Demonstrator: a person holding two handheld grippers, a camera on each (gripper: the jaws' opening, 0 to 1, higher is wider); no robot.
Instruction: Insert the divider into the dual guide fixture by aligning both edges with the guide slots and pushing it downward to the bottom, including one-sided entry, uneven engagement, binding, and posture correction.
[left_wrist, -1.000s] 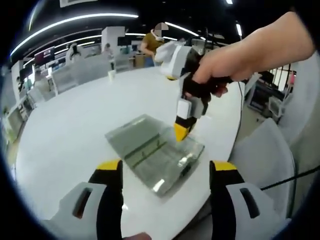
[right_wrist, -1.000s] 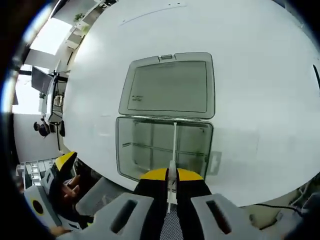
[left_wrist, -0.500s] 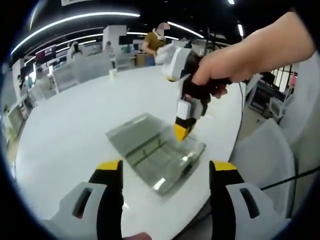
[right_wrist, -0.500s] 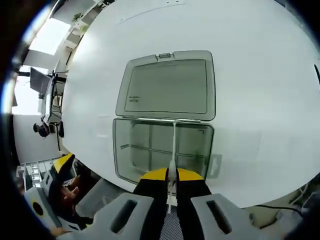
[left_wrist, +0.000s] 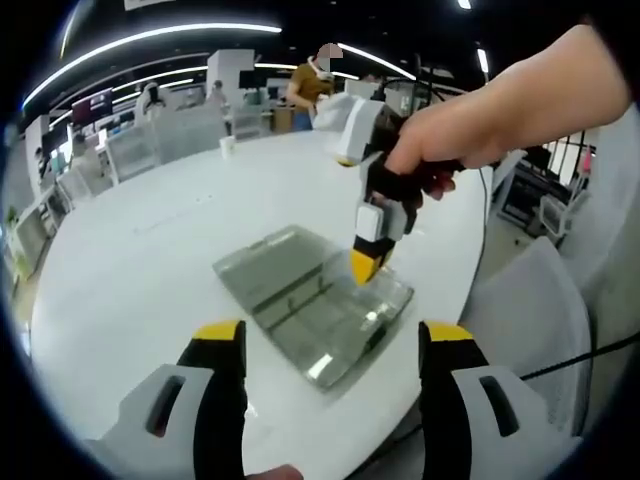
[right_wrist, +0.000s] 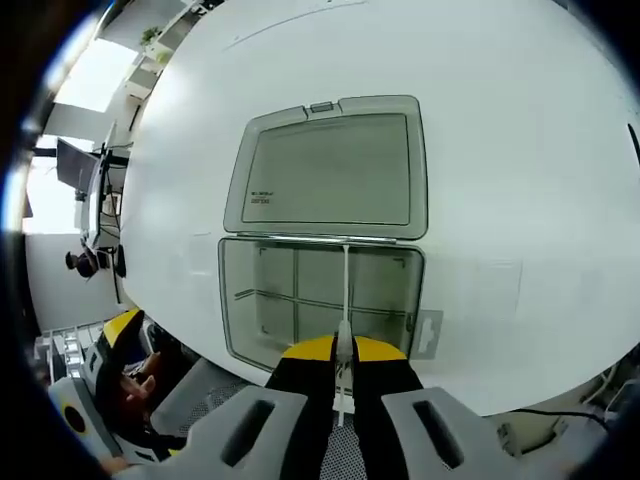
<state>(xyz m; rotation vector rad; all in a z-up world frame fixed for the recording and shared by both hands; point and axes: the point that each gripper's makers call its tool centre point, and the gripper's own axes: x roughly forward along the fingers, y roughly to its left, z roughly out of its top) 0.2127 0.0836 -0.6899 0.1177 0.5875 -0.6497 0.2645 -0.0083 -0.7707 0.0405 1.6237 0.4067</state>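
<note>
My right gripper (right_wrist: 337, 352) is pinching the divider (right_wrist: 346, 300), a thin clear strip that I see edge-on, running from between the jaws out over the open box (right_wrist: 320, 300). This box is the guide fixture; it lies on the white table (right_wrist: 520, 150) with its lid (right_wrist: 325, 170) folded flat behind it. In the left gripper view the right gripper (left_wrist: 363, 262) points steeply down into the box (left_wrist: 320, 310), held by the person's hand (left_wrist: 470, 130). My left gripper (left_wrist: 330, 345) is spread wide and holds nothing; it hangs near the table edge, apart from the box.

I judge that the divider is entering the slots but is not yet at the bottom (how deep it sits I cannot tell, the plastic is too clear). To do this step well, I would keep the strip upright and parallel with the side walls, and check that both ends are in their slots before pressing. I would then push slowly and evenly. If one end binds, I would lift a little, level it, and press again, not force it.
</note>
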